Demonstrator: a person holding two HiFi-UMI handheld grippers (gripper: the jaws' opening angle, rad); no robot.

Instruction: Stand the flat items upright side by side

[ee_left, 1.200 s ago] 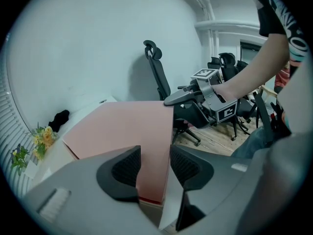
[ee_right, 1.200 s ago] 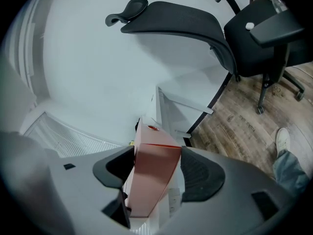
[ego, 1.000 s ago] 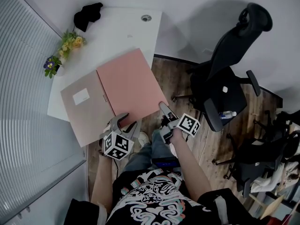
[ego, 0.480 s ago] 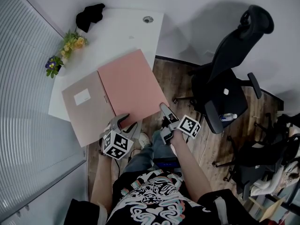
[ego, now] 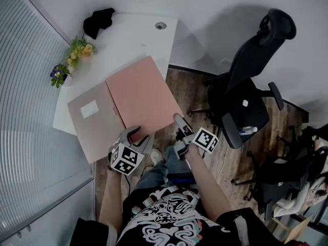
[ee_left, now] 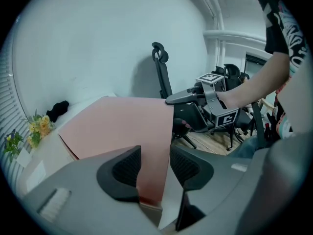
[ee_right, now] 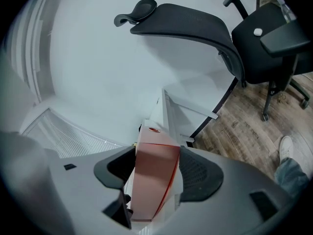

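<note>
Folders both lie flat on the white desk (ego: pixel 138 35), none stood up yet, and both overhang its near edge. Pink folder (ego: pixel 141 94) is on the right, its near right corner out over the wood floor (ego: pixel 197 86). Beige folder (ego: pixel 95 124) is on the left, long edge touching the pink one; can't tell whether they are joined there.

Writing: the beige folder carries a white label (ego: pixel 89 109), print too small to read. The right gripper view shows a small red round mark at the pink folder's far end, also unreadable. The marker cubes on both tools show black-and-white square patterns only, no text.

Left tool (ego: pixel 137 136): at the pink folder's near edge, jaws partway apart, folder edge running between them, pads not clamped on it.

Right tool (ego: pixel 179 126): at the near right corner, rolled on its side, jaws wide apart, one on each side of the corner. The folder's red edge sits against one pad; no squeeze visible.

Also on the desk: flowers (ego: pixel 74 53) at the left edge, black bundle (ego: pixel 100 18) at the far corner, round cable hole (ego: pixel 161 25). Black office chair (ego: pixel 246 86) stands on the floor to the right, with a small bottle (ego: pixel 247 130) on its seat, label unreadable.
</note>
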